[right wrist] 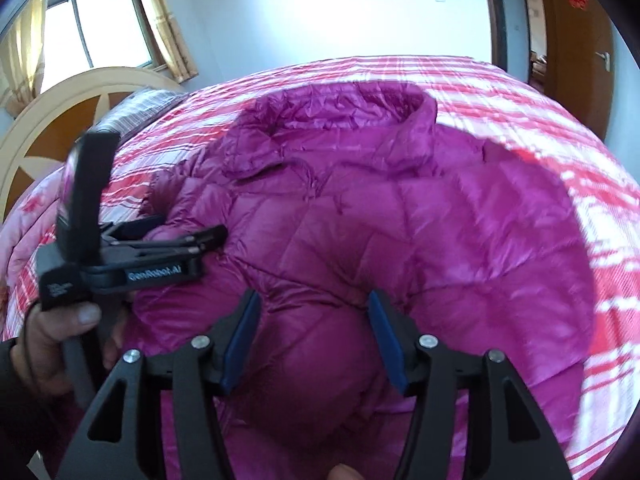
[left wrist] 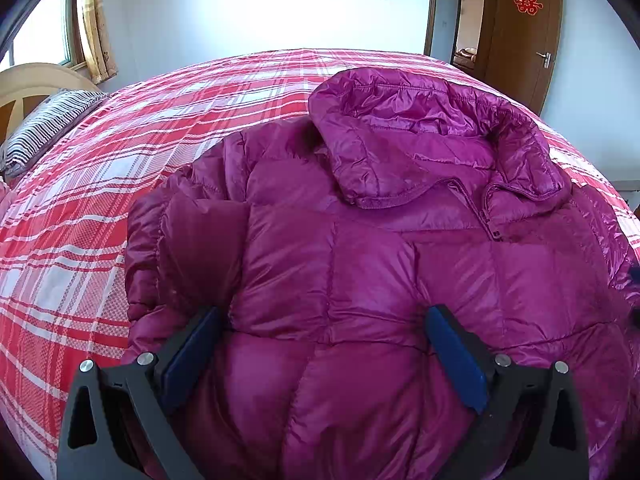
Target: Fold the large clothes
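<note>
Magenta quilted jacket (left wrist: pixel 360 280) on red/white plaid bedsheet (left wrist: pixel 160 140); b&w striped pillow (left wrist: pixel 44 128); brown door (left wrist: pixel 520 32).

The left tongs (left wrist: pixel 324 346) stand wide open, blue pads (left wrist: pixel 188 356) angled outward. The right tongs (right wrist: pixel 314 336) are open too (somewhat narrower). In the right wrist view the left tongs (right wrist: pixel 192 236) show side-on, gripped by the left hand (right wrist: pixel 56 340), its thumb up on the handle.
</note>
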The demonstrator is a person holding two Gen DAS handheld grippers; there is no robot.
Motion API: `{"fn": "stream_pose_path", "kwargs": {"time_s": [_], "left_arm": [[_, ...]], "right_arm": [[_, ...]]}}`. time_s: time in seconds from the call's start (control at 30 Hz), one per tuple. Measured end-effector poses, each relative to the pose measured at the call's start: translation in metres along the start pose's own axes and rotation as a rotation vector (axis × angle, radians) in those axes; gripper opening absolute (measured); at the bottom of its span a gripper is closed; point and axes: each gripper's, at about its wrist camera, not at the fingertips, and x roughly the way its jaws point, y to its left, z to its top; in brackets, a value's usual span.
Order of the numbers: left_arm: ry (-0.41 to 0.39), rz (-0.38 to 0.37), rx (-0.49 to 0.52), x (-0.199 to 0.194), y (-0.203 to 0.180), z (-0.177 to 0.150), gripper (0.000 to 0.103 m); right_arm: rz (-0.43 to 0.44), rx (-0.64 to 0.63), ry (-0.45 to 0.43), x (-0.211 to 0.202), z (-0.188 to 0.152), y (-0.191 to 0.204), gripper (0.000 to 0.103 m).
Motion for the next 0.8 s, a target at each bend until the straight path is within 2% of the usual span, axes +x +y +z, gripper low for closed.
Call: {"fn": "stream_pose_path", "kwargs": {"time_s": [0.07,0.13,0.3,0.47,0.6,0.8], "left_arm": [[0.000,0.003,0.002,0.002,0.000,0.001,0.102],[-0.001,0.002,0.001,0.002,0.000,0.001,0.102],[-0.003,0.004,0.002,0.001,-0.001,0.000,0.102],[-0.006,0.002,-0.001,0.001,0.000,0.000,0.102],[-0.008,0.000,-0.003,0.000,0.000,0.000,0.102],[-0.012,-0.002,-0.006,-0.001,0.003,-0.001,0.102]], "right_arm": [[-0.021,-0.043,-0.015,-0.012,0.020,-0.005,0.062],[-0.010,-0.061,-0.026,-0.017,0.044,-0.016,0.072],[-0.066,-0.148,-0.056,-0.002,0.118,-0.035,0.073],[-0.071,-0.253,0.006,0.041,0.174,-0.032,0.073],[-0.044,-0.371,0.070,0.068,0.189,-0.017,0.073],[-0.058,-0.521,0.170,0.114,0.190,-0.006,0.075]]}}
